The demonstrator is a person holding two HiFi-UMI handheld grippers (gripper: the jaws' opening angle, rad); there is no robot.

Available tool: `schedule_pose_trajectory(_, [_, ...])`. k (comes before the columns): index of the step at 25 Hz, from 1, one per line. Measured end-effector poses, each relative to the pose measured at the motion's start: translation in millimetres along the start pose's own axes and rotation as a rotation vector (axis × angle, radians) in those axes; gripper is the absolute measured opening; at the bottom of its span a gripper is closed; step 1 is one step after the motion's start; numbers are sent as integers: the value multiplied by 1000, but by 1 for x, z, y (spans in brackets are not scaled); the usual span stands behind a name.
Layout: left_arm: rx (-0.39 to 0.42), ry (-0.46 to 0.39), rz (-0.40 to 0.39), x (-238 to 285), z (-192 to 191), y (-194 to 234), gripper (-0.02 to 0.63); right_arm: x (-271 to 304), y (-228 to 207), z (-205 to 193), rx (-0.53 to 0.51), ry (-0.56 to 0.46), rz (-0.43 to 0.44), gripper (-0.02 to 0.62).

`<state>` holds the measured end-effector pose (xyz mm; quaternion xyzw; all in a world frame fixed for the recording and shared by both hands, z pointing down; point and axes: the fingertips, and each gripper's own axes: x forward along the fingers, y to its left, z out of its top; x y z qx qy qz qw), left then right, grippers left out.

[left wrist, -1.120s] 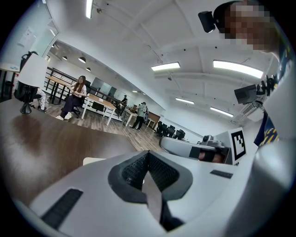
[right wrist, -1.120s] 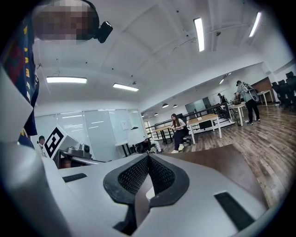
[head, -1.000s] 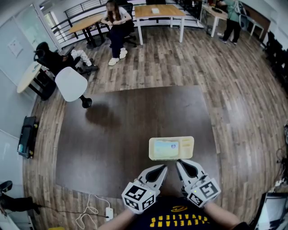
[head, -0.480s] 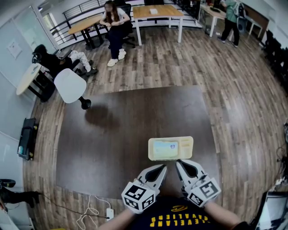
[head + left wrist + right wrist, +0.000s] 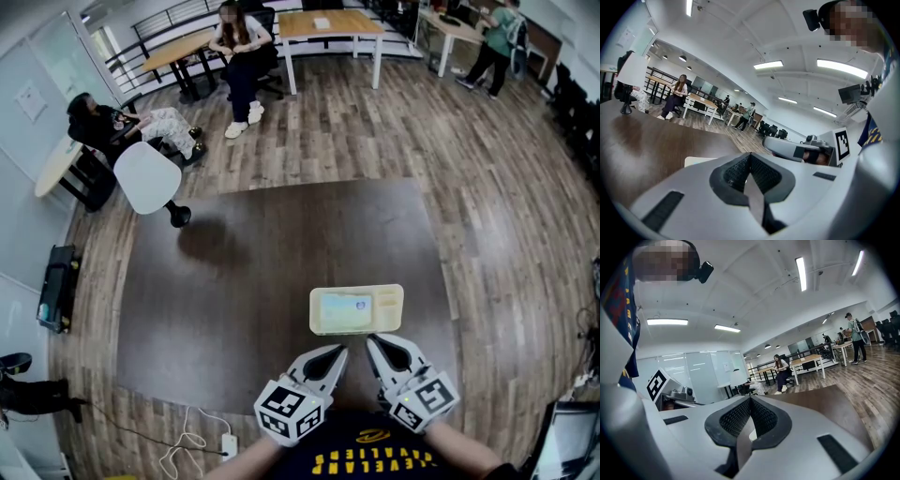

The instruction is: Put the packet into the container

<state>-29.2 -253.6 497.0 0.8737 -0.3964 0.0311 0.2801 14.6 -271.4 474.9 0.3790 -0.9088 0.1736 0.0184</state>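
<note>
A cream plastic container [image 5: 357, 309] lies on the dark brown table [image 5: 262, 272], near its front edge. A pale packet with a blue mark [image 5: 346, 306] lies inside its larger left compartment. My left gripper [image 5: 341, 352] hangs just before the container's front left corner, shut and empty. My right gripper [image 5: 372, 341] sits beside it at the container's front right, also shut with nothing in it. In the left gripper view the jaws [image 5: 749, 157] meet, with a corner of the container [image 5: 696, 161] behind them. The right gripper view shows closed jaws [image 5: 750, 399] too.
A white chair [image 5: 148, 178] stands at the table's far left corner. People sit at desks beyond the table, and one stands at the far right. A white power strip and cable [image 5: 221, 444] lie on the floor by the table's near left edge.
Both grippers and the container stay where they were. Only people in the background have shifted.
</note>
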Motion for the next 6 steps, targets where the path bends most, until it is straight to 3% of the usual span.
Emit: schedule_pose_trajectory(6, [2,-4,-2,-3,1,-3,0,-1,3,3,-2,-10,0,11])
